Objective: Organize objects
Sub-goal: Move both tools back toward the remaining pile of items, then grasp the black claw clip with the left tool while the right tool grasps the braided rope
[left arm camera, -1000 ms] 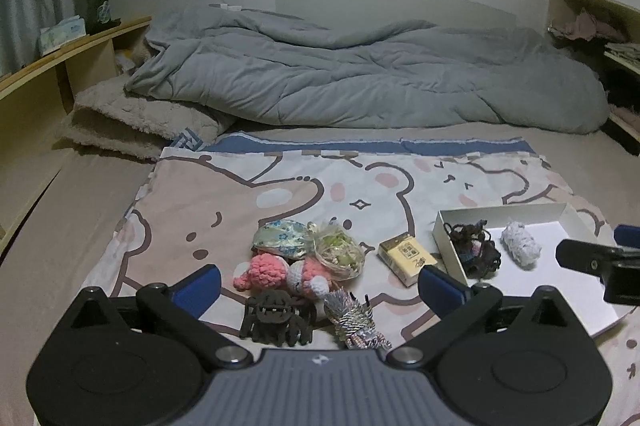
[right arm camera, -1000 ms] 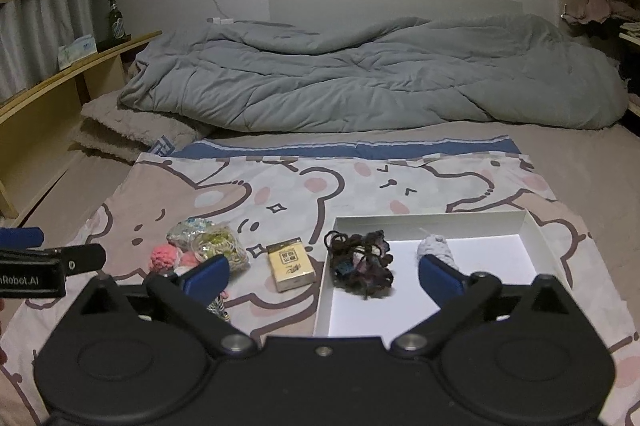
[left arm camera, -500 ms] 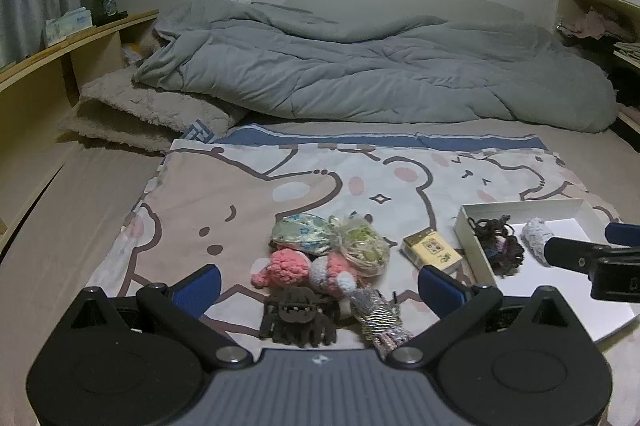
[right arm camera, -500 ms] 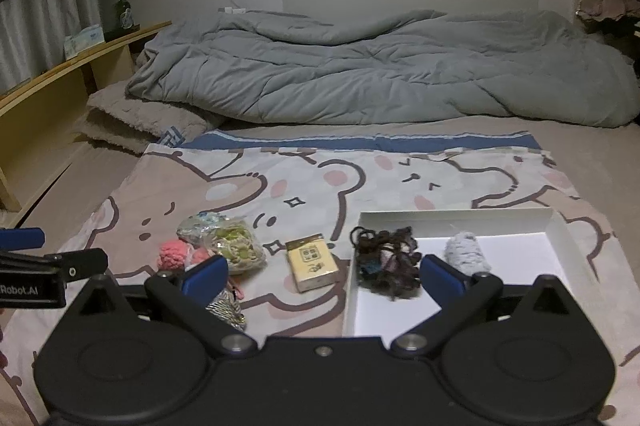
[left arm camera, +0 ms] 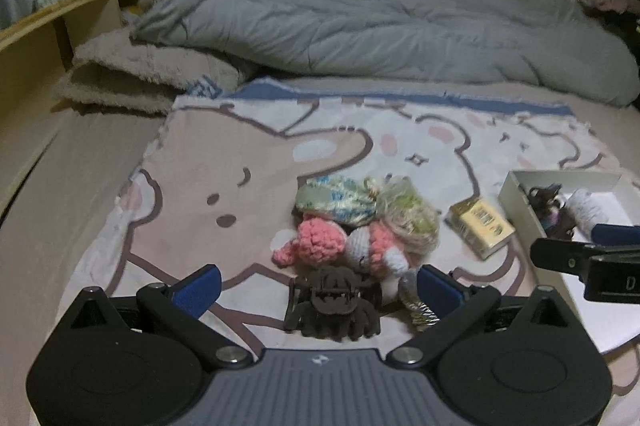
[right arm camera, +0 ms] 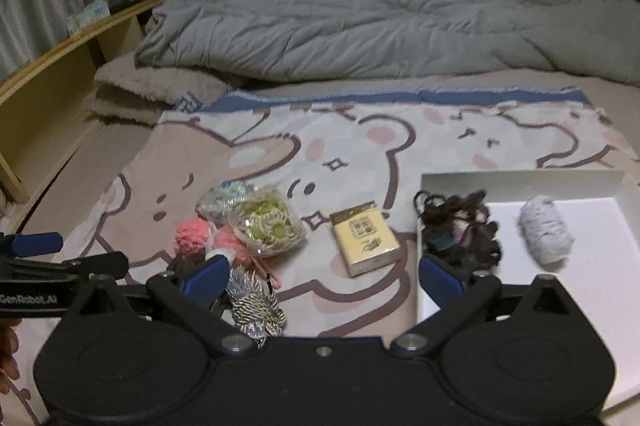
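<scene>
A cluster of small items lies on the bear-print blanket (left arm camera: 240, 161): a black claw hair clip (left arm camera: 332, 300), a pink crochet toy (left arm camera: 324, 242), two bagged trinkets (right arm camera: 266, 222), a striped silver piece (right arm camera: 254, 300) and a yellow box (right arm camera: 364, 242). A white box (right arm camera: 600, 226) at the right holds dark hair ties (right arm camera: 460, 230) and a grey yarn ball (right arm camera: 546, 234). My left gripper (left arm camera: 318, 286) is open, its jaws either side of the hair clip. My right gripper (right arm camera: 322, 276) is open and empty, low over the blanket near the yellow box.
A grey duvet (right arm camera: 380, 21) is bunched across the far side of the bed. Fleece pillows (left arm camera: 140, 73) lie at the back left beside a wooden shelf (left arm camera: 60, 21) with a bottle and tissues.
Both grippers have moved forward and down toward the items. The hair clip now sits between the left gripper's fingers, and the cluster and white box look larger in both views.
</scene>
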